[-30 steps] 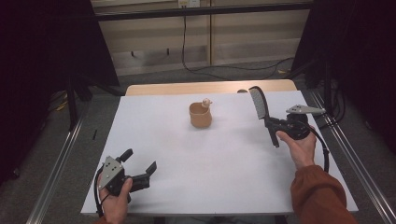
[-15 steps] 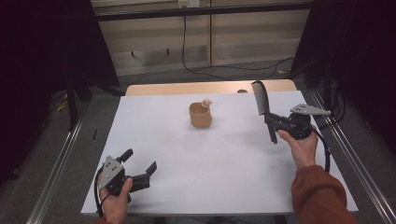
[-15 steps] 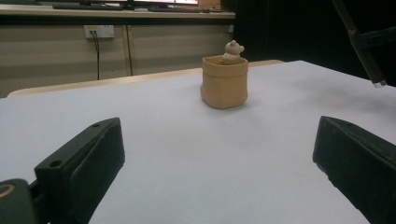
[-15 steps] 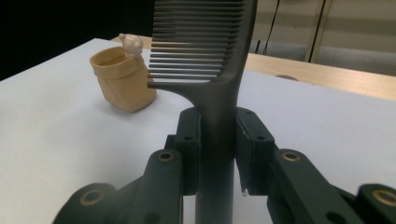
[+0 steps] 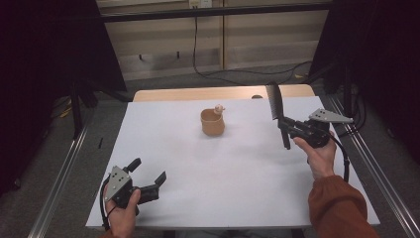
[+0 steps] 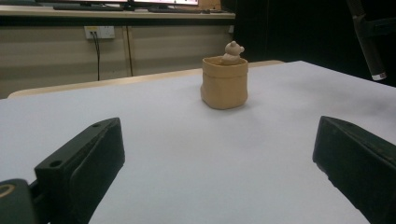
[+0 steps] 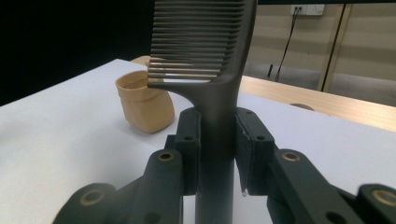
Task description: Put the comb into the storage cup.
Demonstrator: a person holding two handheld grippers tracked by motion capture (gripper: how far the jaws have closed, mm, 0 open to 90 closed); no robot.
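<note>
A tan pouch-shaped cup (image 5: 212,122) with a small bear figure (image 5: 218,107) at its rim stands upright on the white table (image 5: 247,163), a little behind the middle. My right gripper (image 5: 286,125) is shut on the handle of a black comb (image 5: 275,101), held upright above the table's right side, teeth end up. In the right gripper view the comb (image 7: 210,51) rises between the pads (image 7: 189,140), with the cup (image 7: 144,105) behind to the left. My left gripper (image 5: 148,179) rests open near the front left corner, with nothing between its jaws. The cup (image 6: 224,81) stands ahead of it.
A wooden tabletop strip (image 5: 223,92) shows behind the white sheet. Metal rails (image 5: 59,178) run along both sides of the table. A cable (image 5: 198,54) hangs down the back wall. Dark curtains flank the space.
The right gripper has lifted and carried the comb slightly right and back. The left gripper and the cup have stayed still.
</note>
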